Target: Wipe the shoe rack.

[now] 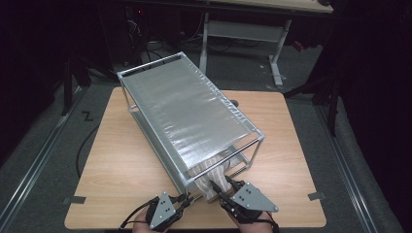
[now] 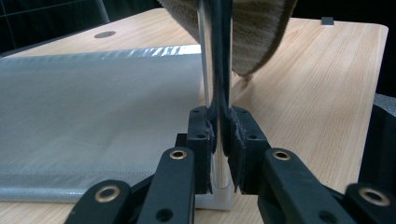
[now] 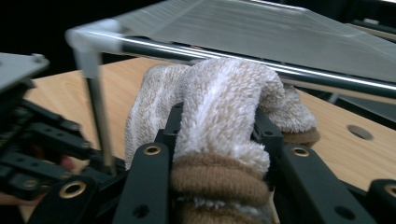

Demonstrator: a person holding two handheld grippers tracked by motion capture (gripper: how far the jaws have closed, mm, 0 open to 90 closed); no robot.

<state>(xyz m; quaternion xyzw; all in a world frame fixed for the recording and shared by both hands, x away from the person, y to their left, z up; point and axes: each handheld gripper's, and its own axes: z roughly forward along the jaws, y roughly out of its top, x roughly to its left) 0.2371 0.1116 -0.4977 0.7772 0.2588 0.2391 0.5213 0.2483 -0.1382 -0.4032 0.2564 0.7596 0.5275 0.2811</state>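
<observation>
While no writing shows, right gripper (image 3: 219, 140) clasps the towel (image 3: 224, 102).

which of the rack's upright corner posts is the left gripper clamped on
The near-left corner post of the rack, closest to the person. The left gripper is shut on it low down; the other posts are untouched. The right gripper holds the sock.

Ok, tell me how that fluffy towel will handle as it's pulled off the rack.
The towel is probably floppy: it drapes over the rack bar. Likely light and grippy, since the right gripper squeezes its pile easily. It may drag on the bar.
</observation>
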